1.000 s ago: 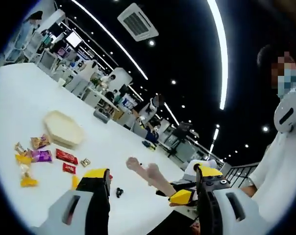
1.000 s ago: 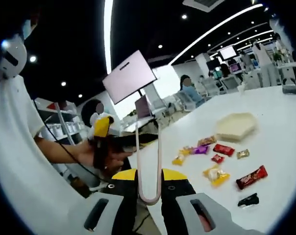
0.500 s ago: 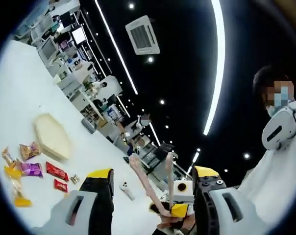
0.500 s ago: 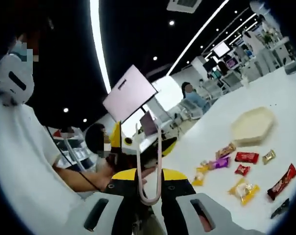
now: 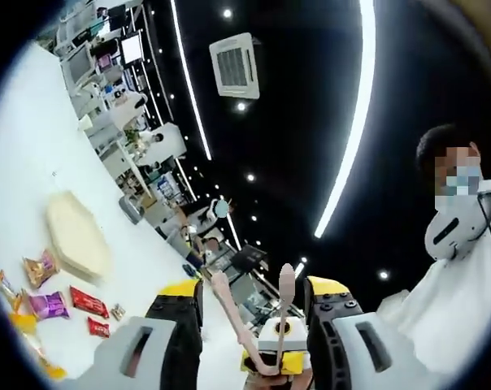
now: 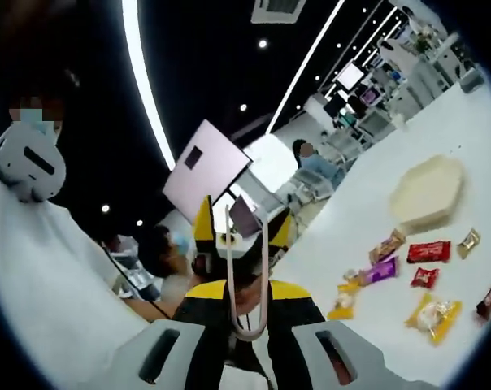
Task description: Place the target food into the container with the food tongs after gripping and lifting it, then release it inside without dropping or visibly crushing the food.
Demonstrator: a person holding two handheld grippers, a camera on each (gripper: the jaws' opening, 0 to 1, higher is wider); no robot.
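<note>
Pale pink food tongs stand up from my right gripper, which is shut on their looped end. In the left gripper view the tongs point their two arms at me, between the wide-apart jaws of my open left gripper, touching neither jaw. The right gripper shows behind their base. My left gripper faces the tongs' tips in the right gripper view. A beige hexagonal container lies on the white table, also seen from the left side as the container. Wrapped snacks lie near it.
Several snack packets in red, purple, orange and yellow are spread on the white table beside the container. A person in white holds the grippers. Desks, screens and other people fill the room behind.
Both views have tilted up toward the ceiling. The two grippers have come face to face, and the tongs have swung from slanting at the right to standing between the left jaws.
</note>
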